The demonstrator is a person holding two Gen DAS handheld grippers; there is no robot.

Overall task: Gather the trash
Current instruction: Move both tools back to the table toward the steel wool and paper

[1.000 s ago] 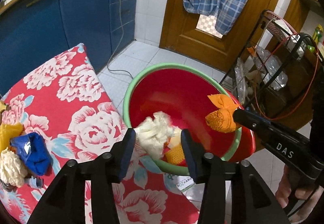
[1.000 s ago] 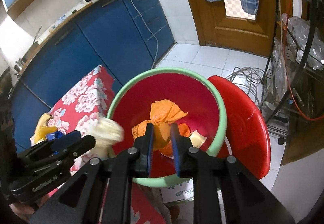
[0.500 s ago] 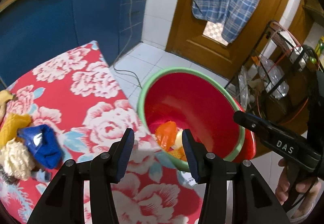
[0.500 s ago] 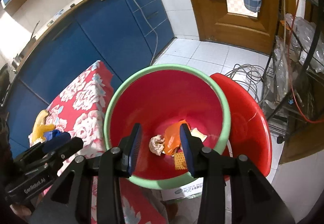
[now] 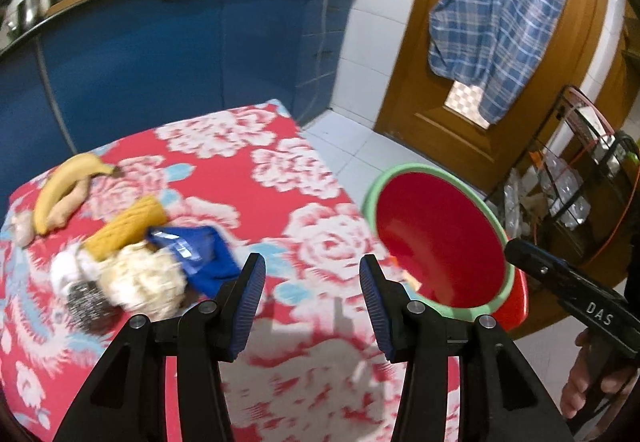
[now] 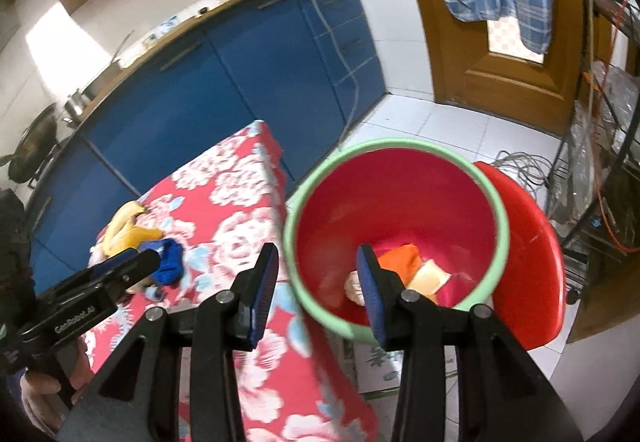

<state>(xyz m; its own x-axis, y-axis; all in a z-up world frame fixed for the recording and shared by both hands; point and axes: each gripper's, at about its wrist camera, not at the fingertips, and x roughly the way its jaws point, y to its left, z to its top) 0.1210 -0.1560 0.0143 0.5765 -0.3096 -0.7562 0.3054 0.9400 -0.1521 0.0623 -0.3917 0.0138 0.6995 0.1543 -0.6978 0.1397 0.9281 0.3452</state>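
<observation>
Both the left gripper (image 5: 312, 302) and right gripper (image 6: 316, 292) are hanging empty, jaws parted — remaining trash pile (image 5: 132, 266) is lying on the tablecloth (image 5: 280, 178) beside the red bin (image 6: 396, 218), so aiming squarely over one soft piece is advisable.

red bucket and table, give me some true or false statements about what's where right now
1. The red bucket holds an orange scrap. True.
2. The left tongs grip the blue wrapper. False: they are open with nothing between them.
3. A banana lies on the floral tablecloth. True.
4. The bucket stands on the table. False: it stands beside the table, lower than its top.
5. The right tongs hold a scrap. False: they are open and empty.
</observation>
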